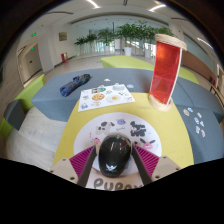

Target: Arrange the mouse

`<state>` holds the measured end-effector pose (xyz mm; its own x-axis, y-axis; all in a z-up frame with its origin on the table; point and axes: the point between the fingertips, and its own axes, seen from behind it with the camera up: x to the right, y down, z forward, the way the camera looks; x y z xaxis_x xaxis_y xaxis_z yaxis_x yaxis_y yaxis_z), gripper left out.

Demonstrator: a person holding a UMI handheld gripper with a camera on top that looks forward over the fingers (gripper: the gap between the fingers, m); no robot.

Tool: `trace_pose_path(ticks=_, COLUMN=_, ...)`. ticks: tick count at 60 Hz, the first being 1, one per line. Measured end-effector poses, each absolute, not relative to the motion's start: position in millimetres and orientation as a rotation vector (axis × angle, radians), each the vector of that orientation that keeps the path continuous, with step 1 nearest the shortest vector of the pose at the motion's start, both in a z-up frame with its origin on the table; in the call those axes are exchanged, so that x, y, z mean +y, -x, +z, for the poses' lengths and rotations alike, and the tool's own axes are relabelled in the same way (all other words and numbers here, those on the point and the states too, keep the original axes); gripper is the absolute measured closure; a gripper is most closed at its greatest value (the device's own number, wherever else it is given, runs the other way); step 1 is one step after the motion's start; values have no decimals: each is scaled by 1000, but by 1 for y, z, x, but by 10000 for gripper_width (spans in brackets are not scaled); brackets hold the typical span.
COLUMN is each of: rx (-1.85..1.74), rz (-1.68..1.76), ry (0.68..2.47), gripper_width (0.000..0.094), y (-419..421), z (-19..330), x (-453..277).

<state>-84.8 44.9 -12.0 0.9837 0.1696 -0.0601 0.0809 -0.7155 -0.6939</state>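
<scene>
**Kid:** What have you got in your tongs?

**Me:** One black computer mouse (114, 154). It sits right between my two fingers. My gripper (114, 160) is pinching it, with one pink pad (82, 160) pressed on its left side and the other pink pad on its right side.

**Kid:** Where is the mouse?

**Me:** It is over a round white mat (120, 133) with small dark drawings on it. The mat lies on a yellow table (172, 135). I cannot tell if the mouse is touching the mat or lifted just above it. Below the mouse I can see some big dark letters (114, 184) on a white part, but the mouse hides some of them.

**Kid:** What else is on the table?

**Me:** One tall red see-through cup (165, 70) with a white rim. It stands upright, beyond my right finger and well apart from the mouse. There is also one white picture sheet (105, 96) with little colored shapes on it. It lies flat, beyond the round mat.

**Kid:** And that blue thing?

**Me:** That is one small blue toy car (74, 85). It sits on a gray part of the table top, near the picture sheet, on its left.

**Kid:** What is far away?

**Me:** A row of green plants (115, 38) by the windows, at the back of the room. They are too far off for me to count.
</scene>
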Motion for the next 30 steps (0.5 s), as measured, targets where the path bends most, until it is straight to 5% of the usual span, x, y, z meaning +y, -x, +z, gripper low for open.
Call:
trace_pose_path(ticks=2, rx=-175, rz=160, ry=2381, gripper_width=74, y=86, z=-9, x=36)
trace_pose_path(ticks=30, rx=-225, rz=288, ry=2231, gripper_width=107, y=113, z=101, x=-111)
